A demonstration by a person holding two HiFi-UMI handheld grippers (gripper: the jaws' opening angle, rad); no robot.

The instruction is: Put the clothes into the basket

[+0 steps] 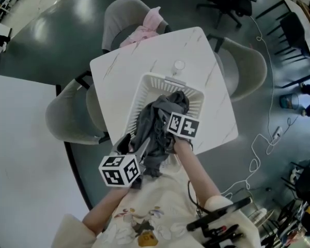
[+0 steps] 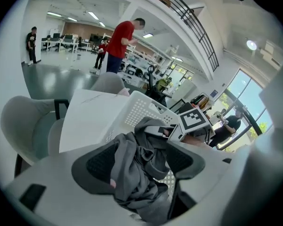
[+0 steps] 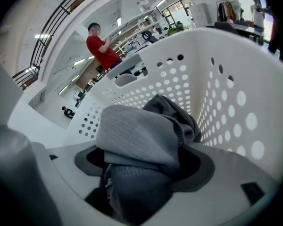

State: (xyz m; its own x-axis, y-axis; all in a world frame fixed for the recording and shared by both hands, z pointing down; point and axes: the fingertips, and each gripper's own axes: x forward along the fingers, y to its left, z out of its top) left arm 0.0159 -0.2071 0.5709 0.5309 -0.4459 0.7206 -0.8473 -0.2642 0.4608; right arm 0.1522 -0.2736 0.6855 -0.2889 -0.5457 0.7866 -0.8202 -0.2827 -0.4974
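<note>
A white perforated basket [image 1: 144, 84] stands on the white table [image 1: 119, 66]. A dark grey garment [image 1: 155, 120] lies partly in it and hangs over its near rim. My left gripper [image 1: 137, 148] is at that rim. In the left gripper view its jaws [image 2: 141, 161] stand wide apart, with the grey garment [image 2: 137, 173] lying loose between the pads. My right gripper [image 1: 171, 119] reaches into the basket. Its jaws [image 3: 144, 161] are also wide apart, and bunched grey cloth [image 3: 137, 135] rests between them against the basket wall [image 3: 226, 93].
A pink garment [image 1: 144, 30] lies on the grey chair beyond the table. A small round white object [image 1: 179, 65] sits on the table behind the basket. Grey chairs [image 1: 67, 112] surround the table. People stand far off in the hall [image 2: 120, 39].
</note>
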